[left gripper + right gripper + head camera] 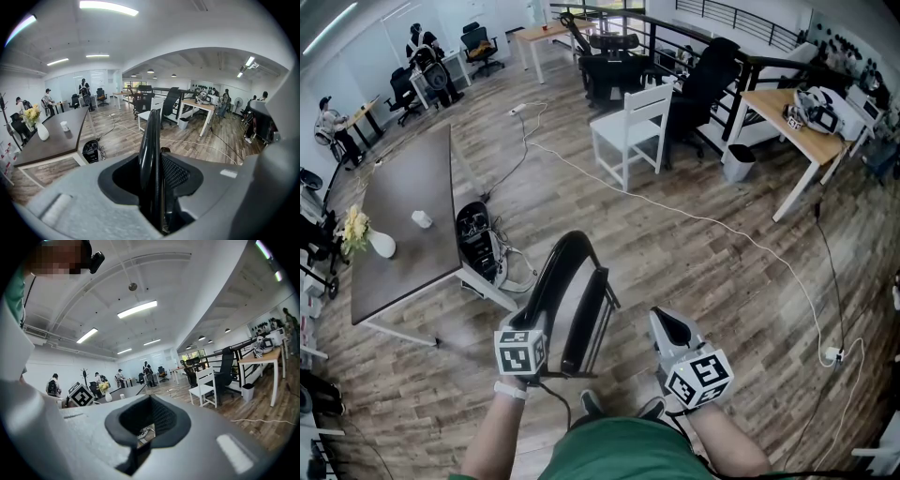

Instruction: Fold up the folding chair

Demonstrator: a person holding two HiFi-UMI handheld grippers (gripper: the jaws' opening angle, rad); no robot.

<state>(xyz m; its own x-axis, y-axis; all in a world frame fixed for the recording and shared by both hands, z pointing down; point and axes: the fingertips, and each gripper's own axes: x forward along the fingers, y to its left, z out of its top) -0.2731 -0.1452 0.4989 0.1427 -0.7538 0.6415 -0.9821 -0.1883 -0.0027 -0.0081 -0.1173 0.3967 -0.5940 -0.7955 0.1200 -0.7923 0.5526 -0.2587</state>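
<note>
The black folding chair (pixel 572 300) stands on the wood floor right in front of me, its seat and back brought close together and nearly flat. My left gripper (pixel 534 349) is shut on the chair's near edge. In the left gripper view the chair's black tube (pixel 151 140) runs upright between the jaws of the left gripper (pixel 157 178), pressed by the pads. My right gripper (pixel 672 326) hangs free to the right of the chair, apart from it. In the right gripper view the right gripper (pixel 147 423) is shut with nothing between its jaws.
A dark table (pixel 403 225) with a vase and a cup stands at the left, a black box with cables (pixel 475 234) beside its leg. A white wooden chair (pixel 633 131) is farther ahead. A white cable (pixel 722 230) crosses the floor. A wooden desk (pixel 797 127) stands at the right.
</note>
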